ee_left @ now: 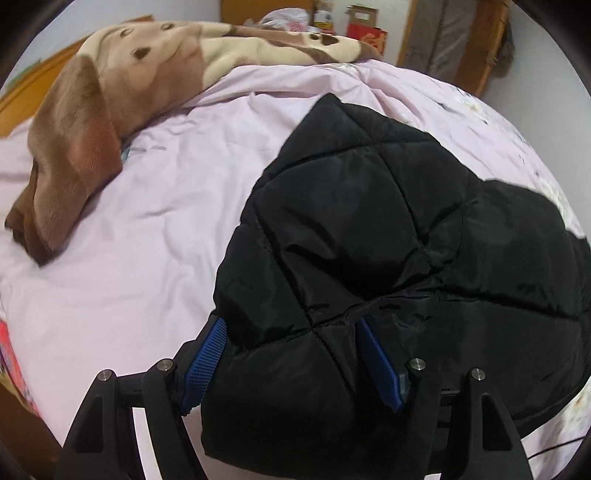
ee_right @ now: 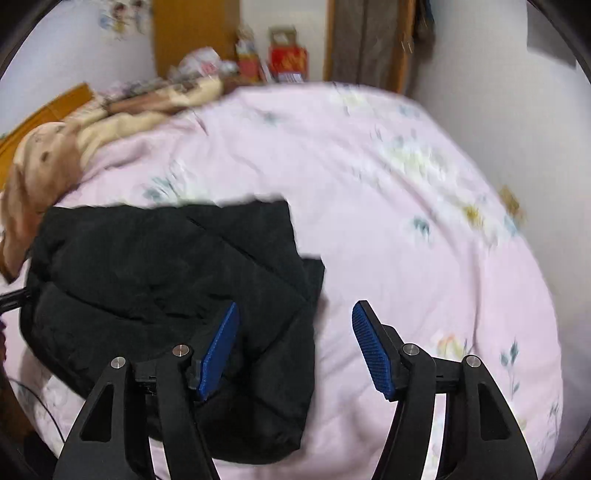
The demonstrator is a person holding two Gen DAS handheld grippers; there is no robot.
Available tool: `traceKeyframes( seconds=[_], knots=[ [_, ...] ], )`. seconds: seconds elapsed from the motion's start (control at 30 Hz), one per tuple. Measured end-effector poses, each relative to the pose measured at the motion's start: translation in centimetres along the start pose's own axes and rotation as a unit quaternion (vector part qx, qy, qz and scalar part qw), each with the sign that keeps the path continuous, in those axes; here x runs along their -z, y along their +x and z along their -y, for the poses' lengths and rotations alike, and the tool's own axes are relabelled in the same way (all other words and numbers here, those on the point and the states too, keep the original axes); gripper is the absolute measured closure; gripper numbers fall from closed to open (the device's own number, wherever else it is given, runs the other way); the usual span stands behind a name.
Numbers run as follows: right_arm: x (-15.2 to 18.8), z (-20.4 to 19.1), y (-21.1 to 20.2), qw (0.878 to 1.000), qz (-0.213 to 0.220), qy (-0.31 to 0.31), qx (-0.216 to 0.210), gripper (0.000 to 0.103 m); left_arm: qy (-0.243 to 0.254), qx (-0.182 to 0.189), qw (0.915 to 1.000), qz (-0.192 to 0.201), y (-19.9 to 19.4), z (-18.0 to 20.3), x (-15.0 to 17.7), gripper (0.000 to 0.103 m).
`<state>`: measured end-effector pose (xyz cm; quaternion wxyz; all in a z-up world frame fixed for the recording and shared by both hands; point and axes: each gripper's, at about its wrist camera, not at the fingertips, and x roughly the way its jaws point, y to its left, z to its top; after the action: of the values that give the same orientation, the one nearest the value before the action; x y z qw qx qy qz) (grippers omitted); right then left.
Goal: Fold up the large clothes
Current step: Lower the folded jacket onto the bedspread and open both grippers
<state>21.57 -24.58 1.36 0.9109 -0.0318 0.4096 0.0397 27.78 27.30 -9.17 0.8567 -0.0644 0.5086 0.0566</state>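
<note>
A black quilted jacket [ee_left: 362, 229] lies folded into a thick bundle on the pink bed cover [ee_left: 147, 229]. My left gripper [ee_left: 295, 354] has its blue pads [ee_left: 207, 354] set wide on either side of a puffy fold at the jacket's near edge, and the fold fills the gap between them. In the right wrist view the jacket [ee_right: 155, 280] fills the lower left. My right gripper [ee_right: 295, 347] hovers above its right edge, open, with nothing between the pads. Its left finger is over the jacket and its right finger is over bare bed cover [ee_right: 424, 221].
A brown and cream plush blanket [ee_left: 110, 110] is heaped along the far left of the bed. Boxes and bags [ee_left: 362, 26] stand on the wooden headboard end behind it. A white wall [ee_right: 498, 92] runs along the bed's right side.
</note>
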Motion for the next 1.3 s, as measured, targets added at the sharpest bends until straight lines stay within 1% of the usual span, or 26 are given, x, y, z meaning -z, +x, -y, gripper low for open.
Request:
traceKeyframes(
  seconds=[0.07, 0.1, 0.17, 0.27, 0.33, 0.4, 0.5, 0.53, 0.6, 0.7, 0.77, 0.83, 0.9, 0.97, 1.0, 1.13, 1.23, 1.3],
  knots=[
    [1.1, -1.4, -1.2, 0.998, 0.028, -0.042, -0.036, 0.039, 0.002, -0.003, 1.0, -0.005, 0.4, 0.0, 0.0, 0.03],
    [2.0, -2.0, -1.4, 0.997, 0.028, -0.06, -0.045, 0.039, 0.001, -0.005, 1.0, -0.005, 0.5, -0.1, 0.0, 0.03],
    [3.6, -2.5, -0.5, 0.995, 0.013, -0.071, -0.064, 0.039, -0.001, -0.008, 0.9999, -0.009, 0.9, -0.2, -0.1, 0.029],
    [5.4, -2.2, 3.2, 0.997, -0.023, -0.047, -0.053, 0.039, 0.004, -0.013, 0.9998, -0.017, 1.8, -0.1, -0.3, 0.026],
    [5.1, -1.8, 6.6, 0.998, -0.036, -0.026, -0.046, 0.039, 0.0, -0.013, 0.9997, -0.022, 2.2, -0.3, -0.4, 0.022],
    [4.3, -1.6, 9.2, 0.997, -0.048, 0.001, -0.052, 0.039, -0.006, -0.011, 0.9996, -0.025, 2.8, -0.7, -0.7, 0.019],
    [2.5, -1.8, 12.0, 0.997, -0.066, -0.004, -0.05, 0.038, -0.023, -0.002, 0.9993, -0.028, 3.3, -1.3, -0.9, 0.015],
    [2.4, -1.8, 12.3, 0.997, -0.066, -0.006, -0.05, 0.038, -0.033, 0.004, 0.999, -0.031, 3.6, -1.6, -0.9, 0.015],
    [2.6, -1.5, 13.1, 0.996, -0.077, -0.003, -0.053, 0.038, -0.042, 0.007, 0.9985, -0.034, 4.1, -1.9, -0.9, 0.011],
    [2.8, -1.8, 13.3, 0.995, -0.087, 0.007, -0.054, 0.038, -0.047, -0.003, 0.9984, -0.031, 4.3, -1.8, -0.8, 0.01],
    [2.7, -1.9, 13.3, 0.995, -0.091, 0.009, -0.046, 0.038, -0.051, -0.014, 0.9981, -0.03, 3.9, -1.5, -0.8, 0.01],
    [2.4, -1.9, 12.2, 0.995, -0.092, 0.012, -0.038, 0.037, -0.054, -0.024, 0.9978, -0.03, 3.1, -1.4, -0.9, 0.011],
    [1.6, -1.8, 10.4, 0.996, -0.075, 0.019, -0.033, 0.037, -0.052, -0.023, 0.9981, -0.02, 1.8, -1.2, -0.7, 0.011],
    [1.4, -1.6, 7.9, 0.998, -0.049, 0.03, -0.035, 0.036, -0.052, -0.01, 0.9986, -0.006, 0.0, -1.1, -0.4, 0.011],
    [1.4, -1.6, 6.8, 0.998, -0.041, 0.035, -0.039, 0.036, -0.054, -0.009, 0.9985, 0.001, -1.2, -1.1, -0.2, 0.011],
    [2.0, -2.3, 2.0, 0.999, -0.011, 0.039, -0.033, 0.036, -0.056, -0.002, 0.998, 0.03, -5.5, -0.4, 1.2, 0.011],
    [2.8, -3.7, -1.0, 0.999, 0.0, 0.032, -0.024, 0.036, -0.042, 0.013, 0.9978, 0.049, -8.6, 0.9, 2.7, 0.011],
    [3.7, -4.5, -2.8, 0.999, 0.004, 0.033, -0.025, 0.036, -0.021, 0.002, 0.9975, 0.068, -10.8, 2.2, 4.0, 0.011]
  ],
)
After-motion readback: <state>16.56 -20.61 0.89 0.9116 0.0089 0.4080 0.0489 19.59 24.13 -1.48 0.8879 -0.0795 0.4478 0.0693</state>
